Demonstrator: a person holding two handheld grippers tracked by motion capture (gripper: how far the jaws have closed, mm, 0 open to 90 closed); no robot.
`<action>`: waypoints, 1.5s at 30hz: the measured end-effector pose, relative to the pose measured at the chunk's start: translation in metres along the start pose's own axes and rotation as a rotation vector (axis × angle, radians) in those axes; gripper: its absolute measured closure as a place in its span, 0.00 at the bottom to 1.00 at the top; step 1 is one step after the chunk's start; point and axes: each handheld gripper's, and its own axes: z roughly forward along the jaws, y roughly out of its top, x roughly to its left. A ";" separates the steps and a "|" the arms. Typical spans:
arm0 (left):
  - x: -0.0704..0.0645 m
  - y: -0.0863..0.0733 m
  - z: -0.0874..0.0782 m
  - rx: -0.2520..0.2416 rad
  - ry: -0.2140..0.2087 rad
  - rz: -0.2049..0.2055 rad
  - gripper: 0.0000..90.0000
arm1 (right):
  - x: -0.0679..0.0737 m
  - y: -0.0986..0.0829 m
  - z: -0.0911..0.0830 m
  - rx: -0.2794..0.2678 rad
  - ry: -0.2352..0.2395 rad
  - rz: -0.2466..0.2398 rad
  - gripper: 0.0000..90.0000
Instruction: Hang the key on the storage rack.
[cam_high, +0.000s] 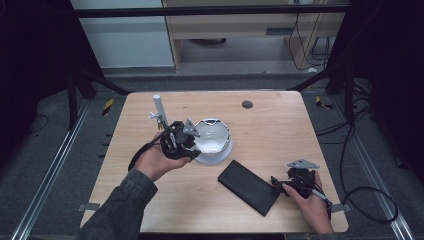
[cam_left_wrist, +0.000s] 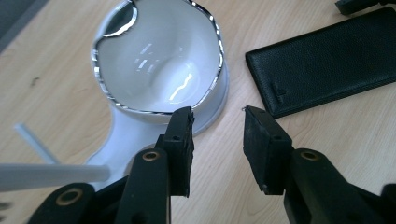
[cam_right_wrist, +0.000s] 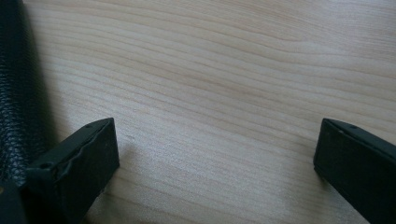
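Your left gripper (cam_high: 192, 136) hung just beside the white bowl (cam_high: 214, 136), its jaws parted with nothing between them. In the left gripper view that gripper (cam_left_wrist: 217, 135) looked down over the near rim of the bowl (cam_left_wrist: 159, 65): one jaw tip lay against the silver-edged rim where the bowl sat on its white base (cam_left_wrist: 130, 135), while the other jaw stood over bare table (cam_left_wrist: 327, 140). Beyond that second jaw, off to its far side, lay the black leather case (cam_left_wrist: 327, 60), apart from the bowl. Your right gripper (cam_high: 287, 186) rested low on the table (cam_high: 270, 120) at the near end of the case (cam_high: 249, 187), and your right hand (cam_high: 312, 202) gripped its handle. In the right gripper view its jaws (cam_right_wrist: 217, 154) were spread wide over bare wood, clasping nothing, with the case (cam_right_wrist: 16, 93) just outside the left-hand jaw, close against it.
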 end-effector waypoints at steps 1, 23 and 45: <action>-0.003 -0.002 0.006 -0.006 -0.012 -0.007 0.70 | 0.000 0.000 0.000 0.000 -0.001 -0.001 0.01; -0.057 -0.034 0.086 -0.027 -0.099 -0.053 1.00 | -0.007 0.004 -0.025 -0.100 0.018 -0.016 0.12; -0.053 -0.041 0.117 0.075 -0.083 -0.049 1.00 | -0.004 0.004 -0.023 -0.084 0.037 -0.032 0.12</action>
